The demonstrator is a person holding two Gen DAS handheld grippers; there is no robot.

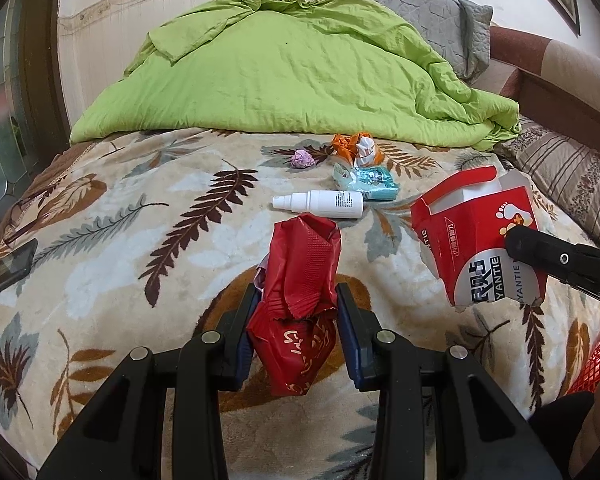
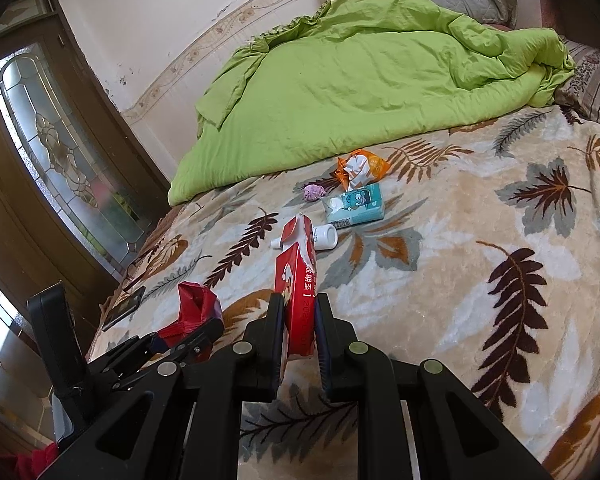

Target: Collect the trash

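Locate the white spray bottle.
The white spray bottle lies on its side mid-bed on the leaf-print blanket, just in front of the teal tissue pack.

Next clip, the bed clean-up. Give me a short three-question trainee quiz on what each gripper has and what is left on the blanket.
1. True or false: the left gripper is shut on a crumpled red wrapper.
2. What does the right gripper hold? A) white spray bottle B) torn red carton C) purple paper ball
3. Fill in: the white spray bottle lies on its ____ on the leaf-print blanket.

Key: 1 true. 2 B, the torn red carton. 3 side; the teal tissue pack, orange wrapper and purple paper ball lie beyond it.
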